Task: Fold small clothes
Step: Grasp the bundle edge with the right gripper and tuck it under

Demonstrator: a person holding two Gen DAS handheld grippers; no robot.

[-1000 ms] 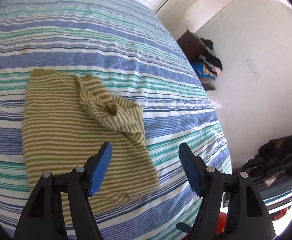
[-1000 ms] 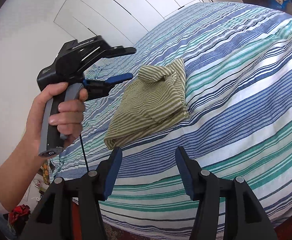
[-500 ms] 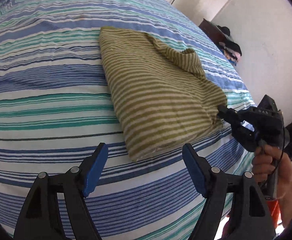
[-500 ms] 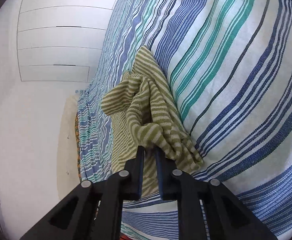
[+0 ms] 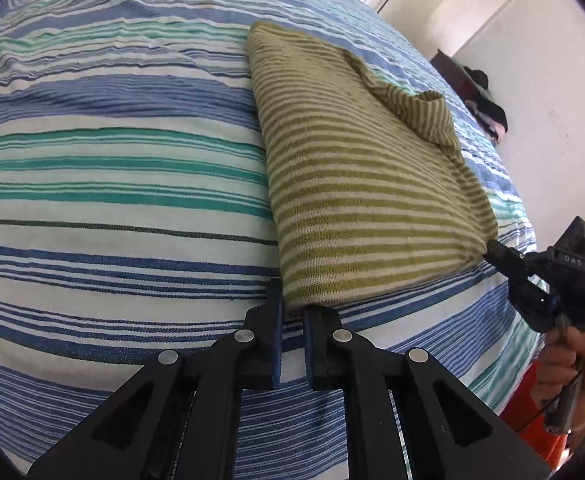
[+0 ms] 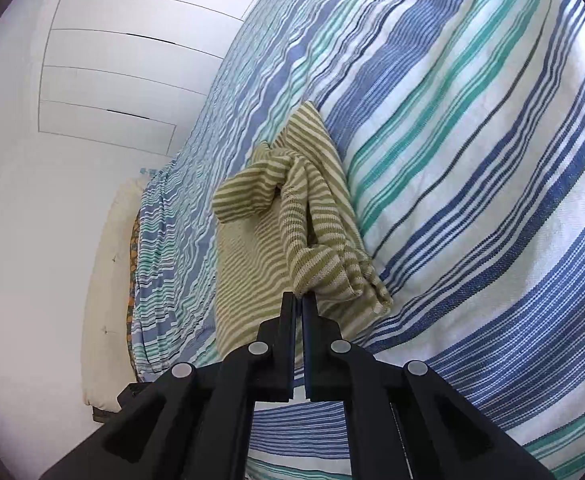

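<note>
An olive-and-cream striped garment [image 5: 356,184] lies partly folded on the striped bedspread [image 5: 112,160], a loose sleeve bunched on top near its right edge. My left gripper [image 5: 292,304] is shut on the garment's near left corner. In the same view my right gripper [image 5: 492,250], held in a hand, pinches the near right corner. The right wrist view shows the right gripper [image 6: 301,298] shut on the bunched edge of the garment [image 6: 312,232].
The bedspread [image 6: 472,160] fills most of both views. A white wardrobe [image 6: 124,60] stands beyond the bed. A dark cabinet with piled clothes [image 5: 480,96] sits by the far wall, and something red [image 5: 532,408] lies on the floor at the right.
Both grippers came down to the garment's near edge. The right one closed on the right corner first, then the left one closed on the left corner.
</note>
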